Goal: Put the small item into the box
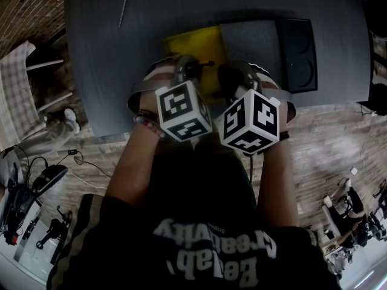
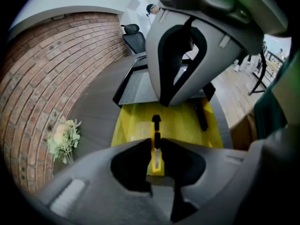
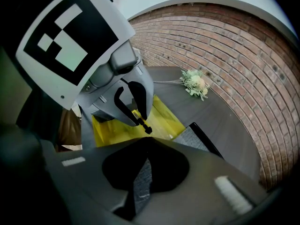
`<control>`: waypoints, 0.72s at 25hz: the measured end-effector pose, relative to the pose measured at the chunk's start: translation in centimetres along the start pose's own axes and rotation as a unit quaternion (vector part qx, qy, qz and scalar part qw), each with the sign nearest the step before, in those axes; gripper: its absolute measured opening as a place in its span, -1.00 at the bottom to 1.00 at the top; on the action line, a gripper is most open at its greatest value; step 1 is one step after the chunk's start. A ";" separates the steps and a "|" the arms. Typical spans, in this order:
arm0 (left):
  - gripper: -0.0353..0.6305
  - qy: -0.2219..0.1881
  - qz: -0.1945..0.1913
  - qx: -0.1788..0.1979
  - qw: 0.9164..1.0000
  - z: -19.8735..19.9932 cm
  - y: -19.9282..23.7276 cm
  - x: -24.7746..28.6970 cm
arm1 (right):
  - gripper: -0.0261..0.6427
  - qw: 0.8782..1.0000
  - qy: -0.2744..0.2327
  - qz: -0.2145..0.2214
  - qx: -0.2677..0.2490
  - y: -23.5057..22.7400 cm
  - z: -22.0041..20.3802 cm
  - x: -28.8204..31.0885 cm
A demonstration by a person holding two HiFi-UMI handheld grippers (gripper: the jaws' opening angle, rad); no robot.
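Cutter (image 2: 156,161): one; yellow, black tip; held above the tray, clear of it
Axis: lengthwise along the jaws; black tip leads, forward and down toward the tray
Left claw (image 2: 156,140): part-closed, clamped on the cutter's body
Right claw (image 3: 147,140): jaws together, empty; just beside the left claw
Tray (image 2: 180,123): one; yellow; directly under the cutter; left hand nearer
Case (image 1: 251,41): one; black, open; just right of the tray
Stick (image 2: 203,116): one; black; lying in the tray
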State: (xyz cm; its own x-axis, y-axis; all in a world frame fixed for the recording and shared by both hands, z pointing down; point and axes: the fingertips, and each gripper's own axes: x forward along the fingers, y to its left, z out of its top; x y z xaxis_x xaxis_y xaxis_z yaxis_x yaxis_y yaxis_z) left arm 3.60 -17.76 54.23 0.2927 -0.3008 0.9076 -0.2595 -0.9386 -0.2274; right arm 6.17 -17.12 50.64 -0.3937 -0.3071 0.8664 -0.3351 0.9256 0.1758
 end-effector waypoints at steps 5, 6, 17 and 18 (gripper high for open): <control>-0.65 -0.004 -0.005 -0.006 1.000 0.2 -0.1 -0.1 | -0.90 1.000 0.000 0.001 -0.001 0.1 0.0 -0.1; -0.60 -0.005 -0.008 -0.008 1.000 0.2 -0.2 0.0 | -0.90 1.000 -0.001 0.001 -0.001 0.1 0.0 -0.1; -0.47 0.002 -0.017 -0.014 1.000 -0.3 -0.4 0.3 | -0.90 1.000 0.003 0.004 -0.002 0.1 0.0 0.1; -0.47 0.002 -0.018 -0.014 1.000 -0.3 -0.4 0.3 | -0.90 1.000 0.003 0.005 -0.002 0.2 0.0 0.1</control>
State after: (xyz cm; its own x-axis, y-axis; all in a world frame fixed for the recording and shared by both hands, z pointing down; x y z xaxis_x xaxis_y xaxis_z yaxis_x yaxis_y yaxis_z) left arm 3.50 -17.40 54.71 0.2987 -0.2669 0.9162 -0.2751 -0.9434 -0.1851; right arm 6.10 -16.99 50.73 -0.3922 -0.2969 0.8706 -0.3277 0.9295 0.1694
